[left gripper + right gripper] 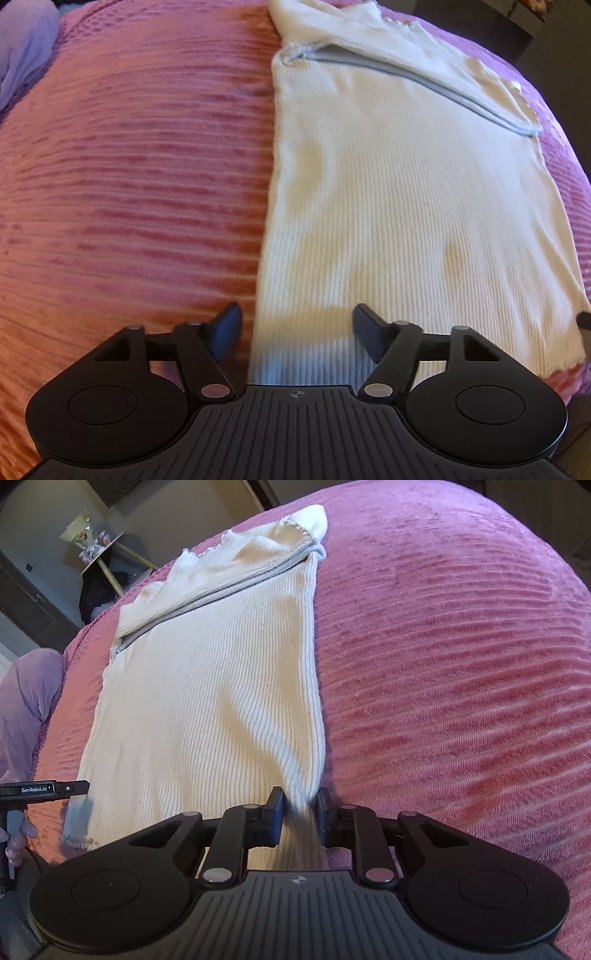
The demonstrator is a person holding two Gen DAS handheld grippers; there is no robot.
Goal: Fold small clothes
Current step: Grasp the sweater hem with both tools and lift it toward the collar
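Your left gripper (295, 332) hangs over the near left edge of the cream ribbed garment (406, 192), jaws spread apart with nothing pressed between them. One finger (225, 332) is over the pink ribbed bedcover (129, 184). A sleeve lies folded across the far end.

I see a cream ribbed garment (406, 206) with grey seam trim, lying on a pink ribbed bedspread (129, 184). My grippers' fingers (275, 819) are black.
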